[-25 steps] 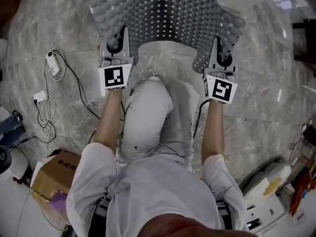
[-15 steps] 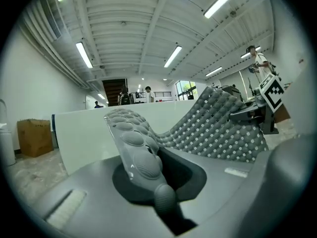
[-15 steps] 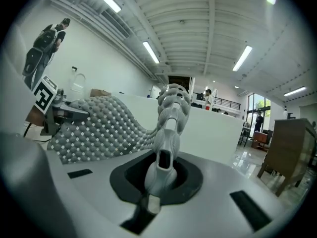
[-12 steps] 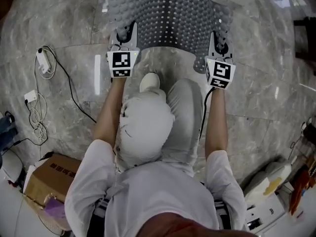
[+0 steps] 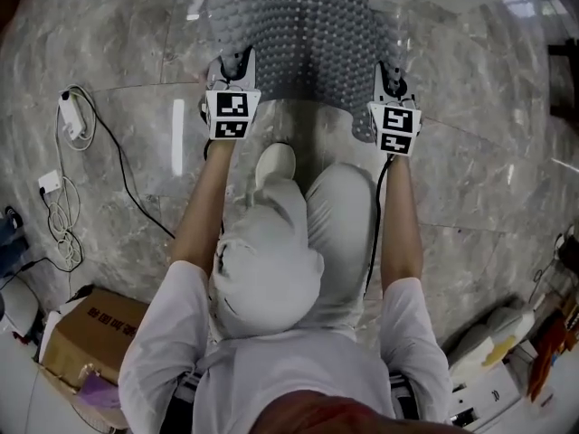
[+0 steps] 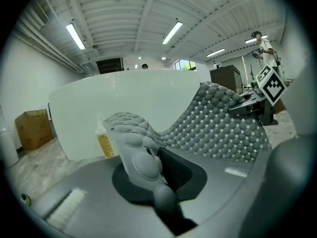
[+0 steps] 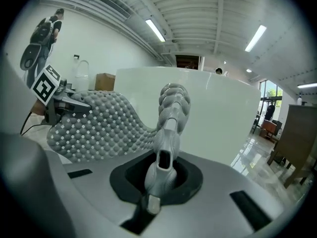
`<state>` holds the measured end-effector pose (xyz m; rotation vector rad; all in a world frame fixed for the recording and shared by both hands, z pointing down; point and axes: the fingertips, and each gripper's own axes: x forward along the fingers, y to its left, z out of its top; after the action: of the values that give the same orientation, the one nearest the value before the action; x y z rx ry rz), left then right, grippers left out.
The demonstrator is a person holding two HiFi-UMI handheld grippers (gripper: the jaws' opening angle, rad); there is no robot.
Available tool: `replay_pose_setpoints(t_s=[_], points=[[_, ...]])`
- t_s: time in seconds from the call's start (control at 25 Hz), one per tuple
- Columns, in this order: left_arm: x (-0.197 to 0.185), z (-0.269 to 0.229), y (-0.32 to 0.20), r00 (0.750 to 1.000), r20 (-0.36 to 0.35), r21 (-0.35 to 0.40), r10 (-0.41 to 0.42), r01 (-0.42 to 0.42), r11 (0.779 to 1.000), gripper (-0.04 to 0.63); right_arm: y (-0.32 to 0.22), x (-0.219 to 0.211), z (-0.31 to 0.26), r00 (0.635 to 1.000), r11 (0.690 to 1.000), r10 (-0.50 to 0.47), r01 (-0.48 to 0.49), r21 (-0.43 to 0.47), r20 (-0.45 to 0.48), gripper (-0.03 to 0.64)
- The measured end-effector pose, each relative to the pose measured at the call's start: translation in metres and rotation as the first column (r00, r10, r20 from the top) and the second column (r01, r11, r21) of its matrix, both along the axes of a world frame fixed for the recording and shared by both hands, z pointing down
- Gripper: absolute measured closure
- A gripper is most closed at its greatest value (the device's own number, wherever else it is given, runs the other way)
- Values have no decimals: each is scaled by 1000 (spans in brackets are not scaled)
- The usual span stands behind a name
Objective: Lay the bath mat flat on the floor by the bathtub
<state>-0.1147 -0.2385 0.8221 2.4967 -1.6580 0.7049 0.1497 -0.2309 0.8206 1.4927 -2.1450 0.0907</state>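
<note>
The grey bubbled bath mat (image 5: pixel 298 34) hangs between my two grippers, just above the marble floor in front of the white bathtub (image 6: pixel 124 103). In the head view my left gripper (image 5: pixel 231 66) is shut on the mat's near left corner and my right gripper (image 5: pixel 391 78) is shut on its near right corner. In the left gripper view the mat's edge (image 6: pixel 136 143) is bunched between the jaws (image 6: pixel 148 167) and the mat sags away to the right. The right gripper (image 7: pixel 166 157) pinches a folded edge of the mat (image 7: pixel 99 123), which sags to the left in front of the tub wall (image 7: pixel 223 113).
A person's knees and a white shoe (image 5: pixel 274 163) are just behind the grippers. A charger and cables (image 5: pixel 68 125) lie on the floor at the left, near a cardboard box (image 5: pixel 86 333). Clutter (image 5: pixel 507 378) sits at the lower right. A yellow bottle (image 6: pixel 104 143) stands by the tub.
Both grippers have sunk toward the floor with the mat, moving up the head view toward the tub. The mat hangs lower and looks flatter. The person has crouched further.
</note>
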Motion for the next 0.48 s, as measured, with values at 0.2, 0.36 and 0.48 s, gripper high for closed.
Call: replay_pose_setpoints(t_s=[0.2, 0.36, 0.48], points=[[5, 38, -11, 999, 48, -32, -13, 14, 999, 574, -12, 4, 45, 999, 999, 27, -28, -47, -21, 598], [7, 63, -18, 993, 115, -36, -8, 12, 999, 574, -23, 6, 70, 997, 998, 35, -39, -56, -74, 598], [6, 83, -27, 984, 179, -36, 10, -3, 999, 574, -31, 2, 87, 993, 998, 11, -19, -68, -121, 597]])
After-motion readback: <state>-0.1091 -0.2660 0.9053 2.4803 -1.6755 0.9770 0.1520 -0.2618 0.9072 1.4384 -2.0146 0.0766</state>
